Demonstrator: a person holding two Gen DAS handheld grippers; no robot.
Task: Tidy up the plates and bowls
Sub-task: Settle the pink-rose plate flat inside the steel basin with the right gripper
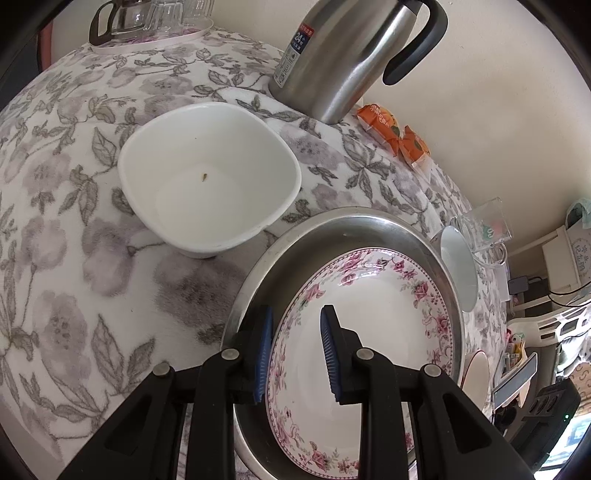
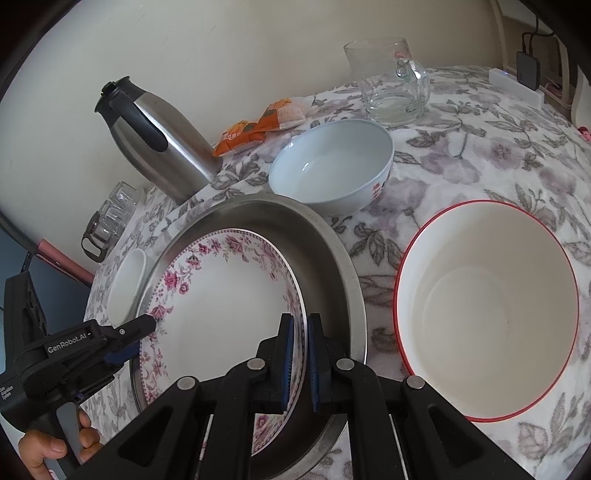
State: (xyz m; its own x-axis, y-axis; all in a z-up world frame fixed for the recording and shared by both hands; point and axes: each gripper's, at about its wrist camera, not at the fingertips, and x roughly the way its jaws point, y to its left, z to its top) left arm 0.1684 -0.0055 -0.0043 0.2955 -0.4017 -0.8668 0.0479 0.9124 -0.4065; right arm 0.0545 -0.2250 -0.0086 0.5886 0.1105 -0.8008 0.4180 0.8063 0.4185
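A white plate with a pink flower border (image 1: 373, 325) (image 2: 221, 310) lies tilted inside a wide steel pan (image 1: 332, 225) (image 2: 325, 251). My left gripper (image 1: 295, 354) (image 2: 136, 338) is shut on the plate's left rim, one finger above it and one below. At the opposite rim my right gripper (image 2: 301, 362) is shut on the plate, its blue pads pressed on both sides of the edge. A white square bowl (image 1: 210, 177) (image 2: 127, 284) stands left of the pan. A pale blue bowl (image 2: 332, 166) (image 1: 458, 266) sits behind it, and a big red-rimmed bowl (image 2: 487, 310) to its right.
A steel thermos jug (image 1: 343, 55) (image 2: 162, 144) stands near the wall, with orange snack packets (image 1: 391, 133) (image 2: 258, 125) beside it. A glass mug (image 2: 391, 85) is at the back right, and a tray of glassware (image 1: 147, 22) at the far left. A hand (image 2: 48, 454) holds the left gripper.
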